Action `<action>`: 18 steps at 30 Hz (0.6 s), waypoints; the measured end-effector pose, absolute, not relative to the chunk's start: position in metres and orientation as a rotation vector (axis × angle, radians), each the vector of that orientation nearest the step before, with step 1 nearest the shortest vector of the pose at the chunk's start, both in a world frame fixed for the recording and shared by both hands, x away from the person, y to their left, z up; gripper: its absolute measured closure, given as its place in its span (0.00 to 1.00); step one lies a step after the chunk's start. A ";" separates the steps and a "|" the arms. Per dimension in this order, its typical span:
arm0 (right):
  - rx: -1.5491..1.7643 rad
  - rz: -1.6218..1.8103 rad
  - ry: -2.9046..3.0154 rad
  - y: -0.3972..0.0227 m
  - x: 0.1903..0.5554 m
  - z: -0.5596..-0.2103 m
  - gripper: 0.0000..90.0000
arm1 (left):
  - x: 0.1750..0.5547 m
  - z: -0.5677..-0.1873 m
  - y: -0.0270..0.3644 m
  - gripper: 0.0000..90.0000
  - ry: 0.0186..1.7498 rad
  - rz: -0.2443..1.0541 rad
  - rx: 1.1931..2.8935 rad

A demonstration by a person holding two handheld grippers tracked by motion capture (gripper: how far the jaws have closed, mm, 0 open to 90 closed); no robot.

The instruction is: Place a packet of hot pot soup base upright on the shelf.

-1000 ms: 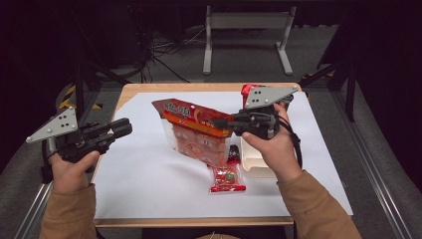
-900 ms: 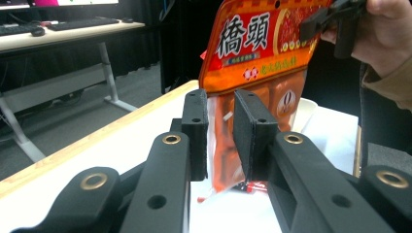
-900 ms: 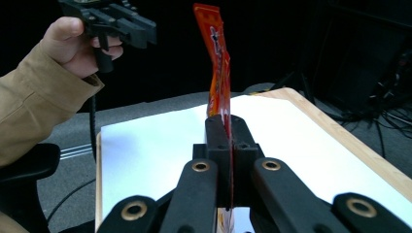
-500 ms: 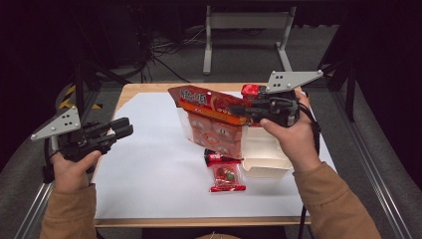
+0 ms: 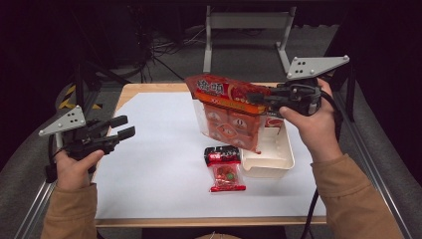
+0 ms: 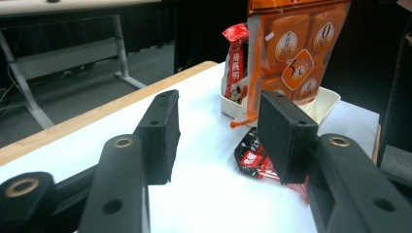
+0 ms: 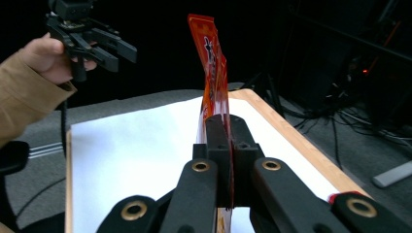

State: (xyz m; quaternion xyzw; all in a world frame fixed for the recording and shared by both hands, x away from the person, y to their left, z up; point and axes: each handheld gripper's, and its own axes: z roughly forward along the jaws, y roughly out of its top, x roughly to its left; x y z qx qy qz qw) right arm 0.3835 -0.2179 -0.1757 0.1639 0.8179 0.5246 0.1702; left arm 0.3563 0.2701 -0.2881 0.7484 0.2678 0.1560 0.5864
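High view: right gripper [image 5: 260, 95] is pinching the top edge of the orange snack bag [image 5: 226, 113], which is hanging over the white tray [image 5: 274, 162]. Left gripper [image 5: 124, 128] is hovering at the table's left, jaws spread, empty. Small red packet [image 5: 225, 169] is lying just beside the tray.

Left gripper view: jaws are standing apart, bag ahead.

Right gripper view: jaws are clamping the bag's edge.

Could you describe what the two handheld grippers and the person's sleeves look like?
Both the left gripper and right gripper are black, each topped by a grey three-cornered plate with small holes. Their jaws end in black pads, with brass-coloured rivets at the joints. Black cables trail off. The sleeves are tan.
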 end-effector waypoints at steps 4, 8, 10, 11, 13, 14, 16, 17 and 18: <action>0.482 1.482 2.311 -0.226 0.385 -0.177 0.99 | 0.357 -0.289 0.269 0.51 0.634 0.362 1.737; 0.502 1.484 2.291 -0.237 0.387 -0.178 0.99 | 0.358 -0.290 0.270 0.48 0.638 0.366 1.742; 0.507 1.485 2.281 -0.241 0.388 -0.177 1.00 | 0.358 -0.290 0.270 0.48 0.642 0.368 1.741; 0.507 1.485 2.281 -0.241 0.388 -0.177 1.00 | 0.358 -0.291 0.270 0.48 0.645 0.370 1.743; 0.504 1.484 2.268 -0.246 0.388 -0.177 0.99 | 0.358 -0.291 0.270 0.47 0.646 0.369 1.743; 0.503 1.481 2.262 -0.249 0.388 -0.177 1.00 | 0.358 -0.291 0.270 0.47 0.646 0.370 1.743; 0.510 1.474 2.247 -0.254 0.388 -0.178 0.99 | 0.358 -0.291 0.270 0.47 0.645 0.370 1.743; 0.515 1.473 2.244 -0.256 0.389 -0.178 0.99 | 0.358 -0.291 0.270 0.47 0.646 0.370 1.742; 0.520 1.474 2.241 -0.258 0.389 -0.178 1.00 | 0.358 -0.291 0.270 0.47 0.647 0.369 1.741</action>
